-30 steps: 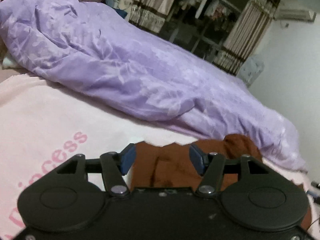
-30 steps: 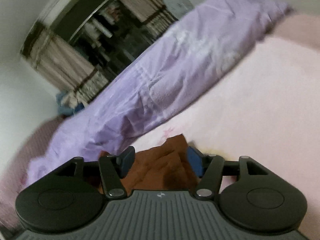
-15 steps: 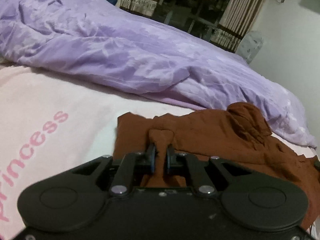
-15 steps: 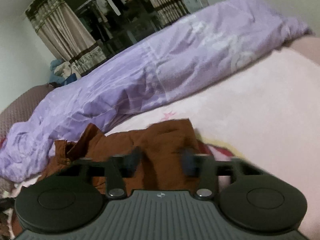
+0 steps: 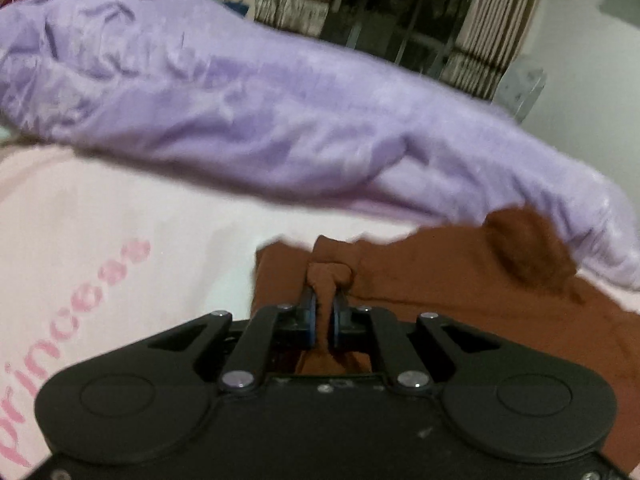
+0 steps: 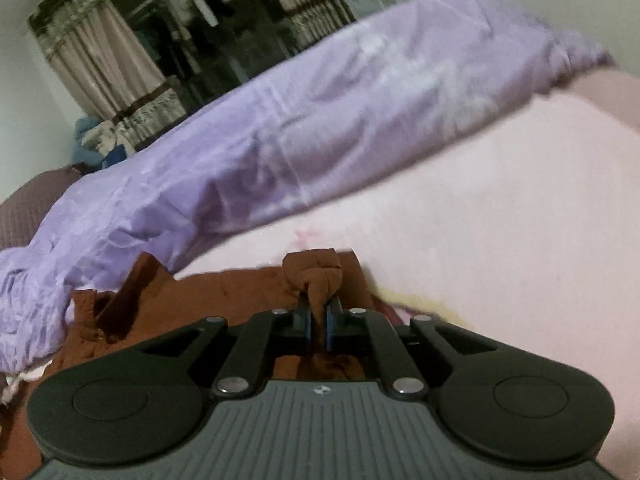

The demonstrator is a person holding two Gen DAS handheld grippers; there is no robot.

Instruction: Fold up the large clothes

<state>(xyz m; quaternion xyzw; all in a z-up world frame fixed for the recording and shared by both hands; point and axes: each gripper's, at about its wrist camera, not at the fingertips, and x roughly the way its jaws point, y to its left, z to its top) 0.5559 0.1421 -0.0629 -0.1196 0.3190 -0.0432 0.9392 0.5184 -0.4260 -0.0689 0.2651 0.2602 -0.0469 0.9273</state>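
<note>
In your left wrist view, your left gripper has its jaws pinching a bunched fold of the brown garment, which lies on the pink blanket beside the purple duvet. In your right wrist view, your right gripper pinches another fold of it.

Brown garment running under the left gripper and off the right edge, purple duvet motion-blurred, wardrobe contents indistinct
</note>
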